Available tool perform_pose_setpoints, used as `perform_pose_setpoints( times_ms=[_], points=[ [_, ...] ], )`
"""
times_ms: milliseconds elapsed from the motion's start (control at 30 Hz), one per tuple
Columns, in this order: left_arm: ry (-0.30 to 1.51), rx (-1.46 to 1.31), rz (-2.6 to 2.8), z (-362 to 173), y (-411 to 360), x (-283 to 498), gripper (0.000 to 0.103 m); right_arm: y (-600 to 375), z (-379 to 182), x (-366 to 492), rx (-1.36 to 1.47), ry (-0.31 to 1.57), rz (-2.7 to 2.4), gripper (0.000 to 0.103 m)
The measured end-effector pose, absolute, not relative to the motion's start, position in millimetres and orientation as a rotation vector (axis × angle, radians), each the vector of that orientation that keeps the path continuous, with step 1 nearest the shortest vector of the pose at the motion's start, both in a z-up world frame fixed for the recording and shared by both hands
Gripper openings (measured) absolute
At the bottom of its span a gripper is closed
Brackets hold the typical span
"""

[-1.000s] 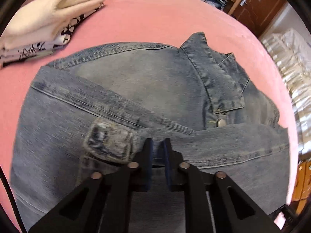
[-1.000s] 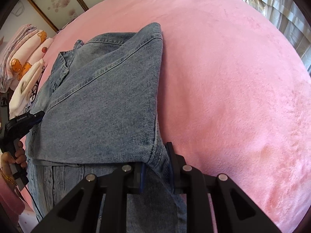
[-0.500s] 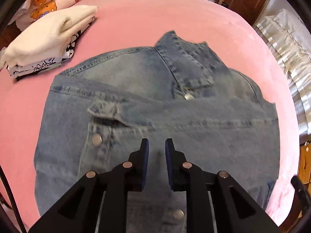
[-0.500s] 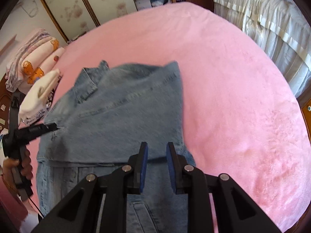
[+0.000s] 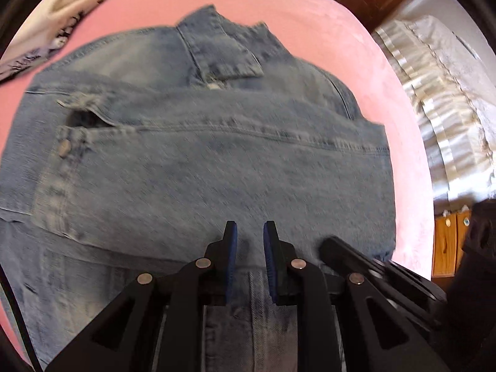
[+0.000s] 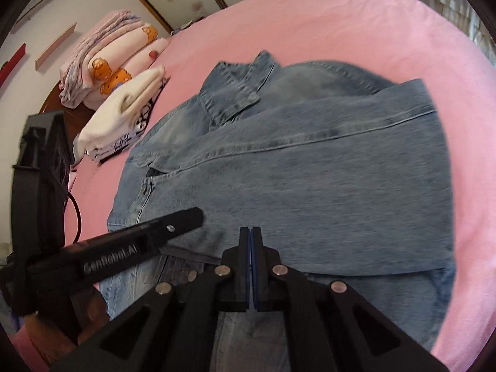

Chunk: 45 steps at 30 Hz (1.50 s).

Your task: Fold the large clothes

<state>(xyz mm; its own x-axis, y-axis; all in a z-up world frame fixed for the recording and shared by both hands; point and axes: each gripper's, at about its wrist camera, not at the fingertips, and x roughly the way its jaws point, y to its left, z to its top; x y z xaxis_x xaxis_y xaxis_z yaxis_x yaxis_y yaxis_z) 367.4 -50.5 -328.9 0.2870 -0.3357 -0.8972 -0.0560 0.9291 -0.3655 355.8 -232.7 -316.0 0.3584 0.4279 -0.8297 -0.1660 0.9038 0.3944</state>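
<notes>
A pink bed point(image 6: 356, 24) fills most of both views. On it lies a denim jacket point(image 6: 310, 170), spread flat, collar point(image 6: 238, 93) toward the far side. One panel is folded across the body; its lower hem crosses just ahead of both grippers, and a seam runs along it from side to side. In the left wrist view the jacket point(image 5: 217, 170) shows a pocket opening and a metal button point(image 5: 64, 147) at the left edge, the collar point(image 5: 223, 52) beyond.

At the far left of the bed, apart from the jacket, sits a stack of folded clothes point(image 6: 124, 108): cream on top, black-and-white print beneath. Behind it lies a pile of blankets point(image 6: 108, 59) with bear prints. Pale curtains point(image 5: 434, 108) hang to the right of the bed.

The left gripper point(image 5: 250, 245) hovers over the near part of the jacket, jaws spread with a clear gap, holding nothing. From the right wrist view it point(image 6: 186, 217) reaches in from the left, tips over the denim.

The right gripper point(image 6: 251, 241) is just beside it, jaws pressed together, blue pads touching, no cloth between them. In the left wrist view it point(image 5: 334, 248) enters from the right, its tip over the hem.

Both views are blurred; whether either gripper touches the denim cannot be determined.
</notes>
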Motion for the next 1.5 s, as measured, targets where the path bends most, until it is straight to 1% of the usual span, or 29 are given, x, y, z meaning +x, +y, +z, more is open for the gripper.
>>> perform_pose_setpoints(
  times_ms=[33,200,333,533,833,1067,1167,1300,1400,1500],
  points=[
    [1.281,-0.350,-0.202,-332.0,-53.4,366.5,0.010,-228.4,-321.1,356.2,0.274,1.153,0.396,0.000],
    [1.339,-0.292,-0.185,-352.5,-51.6,368.0,0.009,-223.4,-350.0,360.3,0.352,1.199,0.395,0.000],
    [1.345,-0.266,-0.140,-361.8,-39.4,369.1,0.009,-228.0,-362.9,362.0,0.322,1.225,0.364,0.000],
    [1.342,-0.310,-0.077,-364.0,-7.4,366.7,0.009,-251.0,-356.0,361.4,0.238,1.220,0.302,0.000],
    [1.322,-0.309,0.038,-362.5,44.2,354.7,0.009,-330.8,-349.3,341.1,0.260,1.230,0.116,0.000],
    [1.310,-0.366,0.087,-363.1,71.1,351.4,0.009,-358.6,-351.6,337.3,0.322,1.204,0.046,0.000],
    [1.309,-0.348,0.083,-365.5,69.5,353.4,0.009,-363.5,-355.7,340.8,0.334,1.191,0.018,0.000],
    [1.302,-0.342,0.088,-368.4,66.8,355.7,0.008,-374.7,-367.8,348.4,0.419,1.193,-0.037,0.000],
    [1.297,-0.293,0.096,-359.9,57.3,357.2,0.008,-368.0,-361.0,352.4,0.391,1.203,-0.063,0.000],
    [1.279,-0.249,0.066,-342.8,42.9,362.7,0.008,-354.4,-342.9,357.3,0.340,1.188,-0.019,0.000]
  ],
)
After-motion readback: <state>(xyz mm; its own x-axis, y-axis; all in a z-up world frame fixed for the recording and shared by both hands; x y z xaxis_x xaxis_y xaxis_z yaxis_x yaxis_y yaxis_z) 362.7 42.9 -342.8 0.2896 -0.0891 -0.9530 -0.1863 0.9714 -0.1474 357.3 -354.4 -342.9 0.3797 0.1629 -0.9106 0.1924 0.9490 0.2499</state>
